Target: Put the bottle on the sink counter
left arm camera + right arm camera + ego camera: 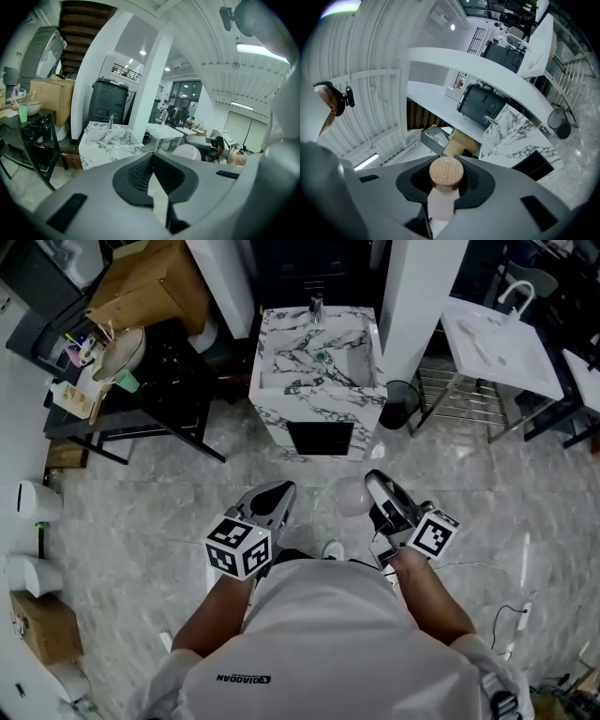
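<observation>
A pale pink bottle [351,495] with a round wooden cap [446,173] sits crosswise between the jaws of my right gripper [372,489], which is shut on it; its cap end faces the right gripper view's camera. My left gripper [278,493] hovers beside it on the left, its jaws together and nothing held. In the left gripper view the bottle [186,152] shows as a pale dome to the right. The marble sink counter [277,379] with a faucet [317,307] stands ahead, across a stretch of floor. Both grippers are well short of it.
A black table [173,395] with a bowl [120,352] and a cardboard box [150,282] stands left of the sink. A black waste bin [400,404] and a white basin on a metal frame [497,348] stand to the right. White pillars [422,296] flank the sink.
</observation>
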A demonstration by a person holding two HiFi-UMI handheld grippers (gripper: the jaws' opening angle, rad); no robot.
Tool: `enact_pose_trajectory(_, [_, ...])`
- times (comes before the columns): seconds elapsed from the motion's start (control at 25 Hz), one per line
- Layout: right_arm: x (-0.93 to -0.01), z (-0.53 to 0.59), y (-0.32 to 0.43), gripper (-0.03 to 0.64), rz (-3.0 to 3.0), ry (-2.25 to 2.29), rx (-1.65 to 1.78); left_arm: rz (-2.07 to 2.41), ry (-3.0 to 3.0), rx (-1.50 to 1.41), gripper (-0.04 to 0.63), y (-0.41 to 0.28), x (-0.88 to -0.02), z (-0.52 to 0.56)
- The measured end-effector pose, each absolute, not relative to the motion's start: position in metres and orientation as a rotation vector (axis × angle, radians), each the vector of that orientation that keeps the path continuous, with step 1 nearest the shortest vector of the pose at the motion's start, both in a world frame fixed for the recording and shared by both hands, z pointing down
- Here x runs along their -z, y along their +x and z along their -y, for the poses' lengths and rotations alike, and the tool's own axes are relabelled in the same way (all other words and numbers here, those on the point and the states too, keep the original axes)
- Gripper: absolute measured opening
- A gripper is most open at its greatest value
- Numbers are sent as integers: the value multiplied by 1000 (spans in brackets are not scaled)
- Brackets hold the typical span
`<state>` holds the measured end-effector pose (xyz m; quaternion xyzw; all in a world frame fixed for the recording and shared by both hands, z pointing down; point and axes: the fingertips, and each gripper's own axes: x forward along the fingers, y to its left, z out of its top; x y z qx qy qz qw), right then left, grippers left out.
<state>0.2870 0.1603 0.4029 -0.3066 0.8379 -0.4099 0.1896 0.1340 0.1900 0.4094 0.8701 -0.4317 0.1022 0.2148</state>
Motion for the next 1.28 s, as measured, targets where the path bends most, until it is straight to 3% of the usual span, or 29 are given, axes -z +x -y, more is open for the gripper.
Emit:
enact_pose_trajectory(0.72, [-412, -120, 306, 118, -2334, -924, 1142, 1129, 2472, -291, 14, 153, -408, -129])
enact_pose_trajectory(1.28, [-417, -19, 249, 118, -2382, -927, 1156, 1155, 2467, -247, 14, 102, -421, -31])
